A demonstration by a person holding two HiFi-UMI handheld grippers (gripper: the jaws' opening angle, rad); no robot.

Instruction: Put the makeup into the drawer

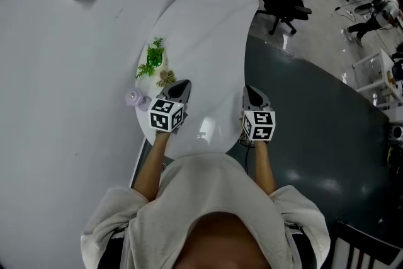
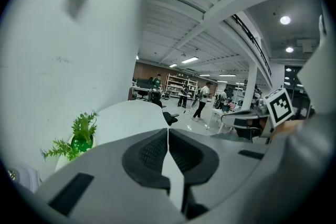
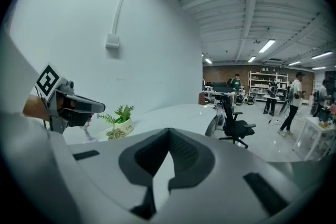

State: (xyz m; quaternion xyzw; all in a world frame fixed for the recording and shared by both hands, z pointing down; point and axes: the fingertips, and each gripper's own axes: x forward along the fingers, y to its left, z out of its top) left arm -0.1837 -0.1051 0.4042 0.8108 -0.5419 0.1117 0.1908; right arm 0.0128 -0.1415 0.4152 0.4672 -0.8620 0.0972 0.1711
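Observation:
A small lilac makeup jar [image 1: 133,97] stands near the left edge of the white table [image 1: 208,28], just left of my left gripper [image 1: 182,85]. That gripper is held above the table with its jaws shut and nothing between them; in its own view the pads meet at the left gripper [image 2: 168,132]. My right gripper [image 1: 251,91] hovers over the table's right edge, also shut and empty, with its pads closed at the right gripper [image 3: 168,132]. Each gripper shows in the other's view: the right gripper [image 2: 251,117] and the left gripper [image 3: 79,105].
A green plant in a white pot [image 1: 153,58] and a beige flower-shaped piece [image 1: 166,77] sit at the table's left edge by the white wall [image 1: 56,72]. A black office chair [image 1: 283,0] stands beyond the table. People move about in the hall far behind.

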